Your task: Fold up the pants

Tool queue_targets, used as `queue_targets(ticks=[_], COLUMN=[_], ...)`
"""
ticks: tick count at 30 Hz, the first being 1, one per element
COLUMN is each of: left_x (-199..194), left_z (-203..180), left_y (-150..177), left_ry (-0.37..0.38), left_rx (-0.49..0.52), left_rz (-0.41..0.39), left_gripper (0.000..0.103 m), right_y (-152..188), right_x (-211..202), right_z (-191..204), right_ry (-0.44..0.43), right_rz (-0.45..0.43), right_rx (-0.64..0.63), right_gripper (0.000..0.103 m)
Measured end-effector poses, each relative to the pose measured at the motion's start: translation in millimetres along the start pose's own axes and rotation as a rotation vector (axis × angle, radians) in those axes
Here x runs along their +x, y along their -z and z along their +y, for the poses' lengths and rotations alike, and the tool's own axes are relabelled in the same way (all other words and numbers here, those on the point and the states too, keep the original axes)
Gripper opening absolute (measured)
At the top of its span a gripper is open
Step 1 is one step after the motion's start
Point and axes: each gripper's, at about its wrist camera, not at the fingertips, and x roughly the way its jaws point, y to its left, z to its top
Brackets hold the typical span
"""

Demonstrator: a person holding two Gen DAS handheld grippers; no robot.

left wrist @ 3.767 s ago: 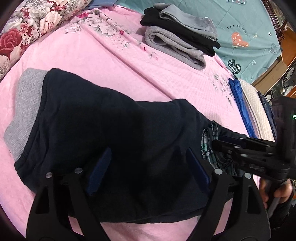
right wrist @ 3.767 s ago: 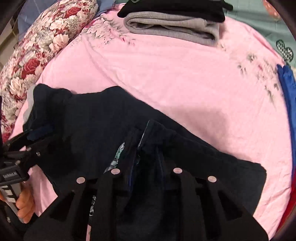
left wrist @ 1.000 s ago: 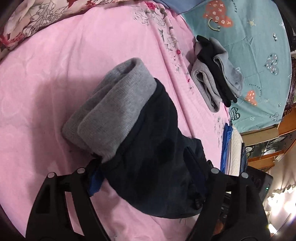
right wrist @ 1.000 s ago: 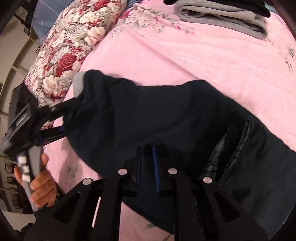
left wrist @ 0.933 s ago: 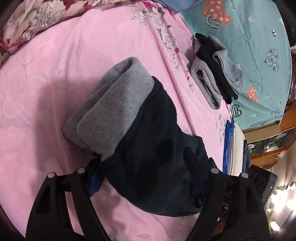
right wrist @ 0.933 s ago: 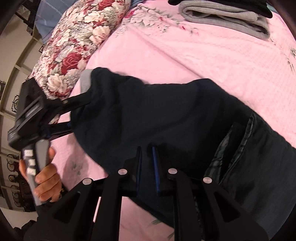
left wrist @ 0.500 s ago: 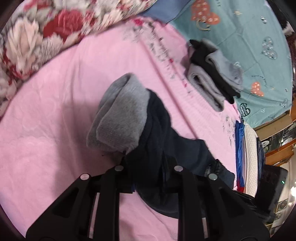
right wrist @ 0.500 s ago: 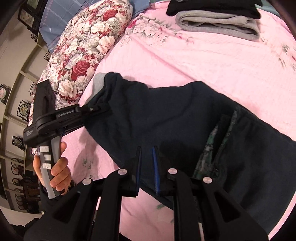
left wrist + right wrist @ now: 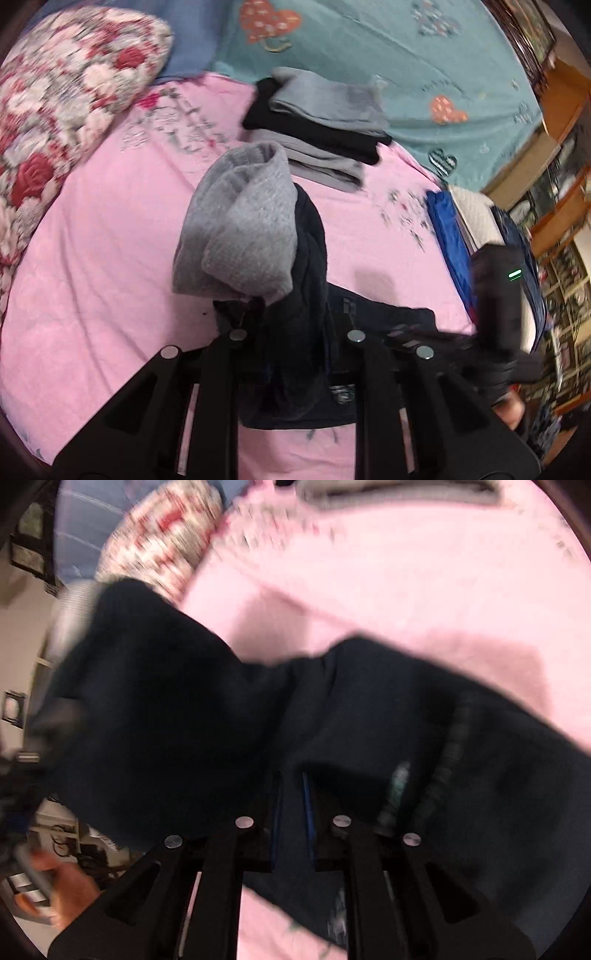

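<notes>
The dark navy pants (image 9: 306, 266) with grey ribbed cuffs (image 9: 243, 229) lie partly on the pink bedspread (image 9: 92, 258). My left gripper (image 9: 295, 343) is shut on the leg end and holds it raised, the grey cuffs drooping forward over the fingers. In the right wrist view my right gripper (image 9: 291, 812) is shut on the near edge of the pants (image 9: 369, 720) close to the waist, where a plaid lining (image 9: 400, 775) shows. The raised leg end (image 9: 129, 672) hangs at the left of that blurred view, and the right gripper's body (image 9: 498, 295) appears at the right of the left wrist view.
A stack of folded grey and black garments (image 9: 325, 122) sits at the far side of the bed on a teal sheet (image 9: 424, 66). A floral pillow (image 9: 62, 92) lies at the far left. Blue and white folded items (image 9: 454, 221) rest at the right edge, beside wooden furniture (image 9: 554, 122).
My left gripper closed on the cuffed leg end and lifted it off the bed toward the right gripper. The right gripper kept its grip and shifted a little.
</notes>
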Motion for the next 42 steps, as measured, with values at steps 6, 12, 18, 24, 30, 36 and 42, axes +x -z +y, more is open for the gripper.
queue_targets(ticks=[6,12,18,24,30,36,42], left_x=[23.4,90.2,111.3,66.1,18.7,31.3,95.6], left_z=[-96.0,-171.9,-205.9,-218.7,-151.3,-107.2,-94.5], left_y=[26.6,75.8,98.6,93.5,62.0,62.2,97.1], left_ry=[0.039,0.059,0.078,0.11,0.011,0.062,0.044], left_rx=[0.191,0.349,0.408,0.463,0.266,0.128,0.147], left_rz=[0.039,0.198,0.276,0.211,0.079,0.133,0.295], left_gripper=[0.019,0.018,0.066,0.079,0.082,0.076,0.063], right_y=[34.4,102.0,138.5,138.8,116.2,68.8,86.9], right_x=[-136.1,-204.7,-197.3,-185.8,-217.5,-195.4,-144.2], right_z=[-45.1,-130.3,-185.6,-203.1,-172.8,-109.4,-138.4], right_ry=[0.07,0.084,0.066,0.034,0.004,0.024,0.156], right_rz=[-0.285,-0.422,-0.383,-0.342,-0.386,-0.331,-0.198], right_rx=[0.01,0.174,0.283,0.304,0.189,-0.02,0.086], right_gripper=[0.015,0.017,0.017,0.017,0.02,0.038,0.035])
